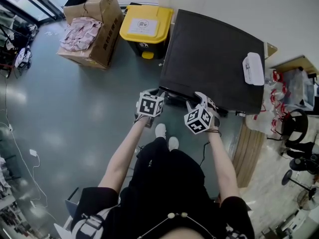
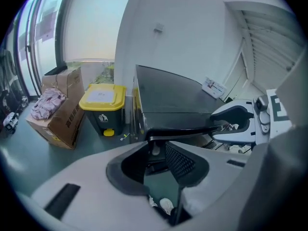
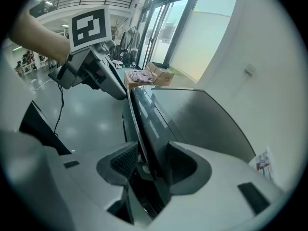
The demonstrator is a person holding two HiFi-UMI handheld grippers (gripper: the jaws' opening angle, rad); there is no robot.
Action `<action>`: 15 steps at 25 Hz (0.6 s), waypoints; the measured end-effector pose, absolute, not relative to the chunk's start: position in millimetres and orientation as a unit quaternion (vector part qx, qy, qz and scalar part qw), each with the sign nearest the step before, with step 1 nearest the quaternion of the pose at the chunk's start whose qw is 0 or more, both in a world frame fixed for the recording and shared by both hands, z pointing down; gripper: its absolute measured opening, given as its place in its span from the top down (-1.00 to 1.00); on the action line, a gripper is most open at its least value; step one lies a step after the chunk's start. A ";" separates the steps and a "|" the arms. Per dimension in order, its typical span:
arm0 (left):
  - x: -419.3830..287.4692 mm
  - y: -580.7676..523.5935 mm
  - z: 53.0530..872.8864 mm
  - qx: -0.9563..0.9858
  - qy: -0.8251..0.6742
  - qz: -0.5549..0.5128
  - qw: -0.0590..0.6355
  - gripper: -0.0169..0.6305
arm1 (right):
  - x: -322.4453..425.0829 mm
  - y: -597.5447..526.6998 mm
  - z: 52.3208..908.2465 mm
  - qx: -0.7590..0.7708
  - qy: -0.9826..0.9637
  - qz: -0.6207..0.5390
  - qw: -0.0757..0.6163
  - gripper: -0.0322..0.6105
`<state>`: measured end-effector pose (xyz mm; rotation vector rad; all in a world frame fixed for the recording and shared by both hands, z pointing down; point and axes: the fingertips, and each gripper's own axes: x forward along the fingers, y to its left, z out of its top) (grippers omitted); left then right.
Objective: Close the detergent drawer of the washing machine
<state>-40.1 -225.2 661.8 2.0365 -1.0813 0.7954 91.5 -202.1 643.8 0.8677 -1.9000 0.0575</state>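
Observation:
The dark washing machine (image 1: 209, 59) stands in front of me, seen from above. A dark piece, the detergent drawer (image 1: 173, 98), sits at its front top edge between my two grippers; how far out it stands I cannot tell. My left gripper (image 1: 151, 93) is at the machine's front left corner, open, with nothing between its fingers (image 2: 185, 162). My right gripper (image 1: 202, 102) is open astride the front top edge (image 3: 144, 129), with a narrow gap beside one pad (image 3: 122, 161). The left gripper view shows the right gripper (image 2: 236, 124), and the right gripper view shows the left gripper (image 3: 96, 73).
A bin with a yellow lid (image 1: 145, 26) and a cardboard box of clothes (image 1: 92, 31) stand left of the machine. A white flat item (image 1: 253, 68) lies on the machine's top. Shelves and bags (image 1: 294, 108) crowd the right side. A cable (image 1: 34, 156) lies on the floor.

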 end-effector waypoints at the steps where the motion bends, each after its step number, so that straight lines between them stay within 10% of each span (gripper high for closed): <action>1: -39.9 -225.4 662.3 0.782 -0.419 0.305 0.346 0.62 | 91.6 -202.3 643.9 0.361 -0.785 0.023 0.502 0.27; 15: -37.5 -225.2 659.9 0.697 -0.504 0.198 0.470 0.87 | 91.2 -203.4 645.7 0.405 -0.764 0.010 0.503 0.28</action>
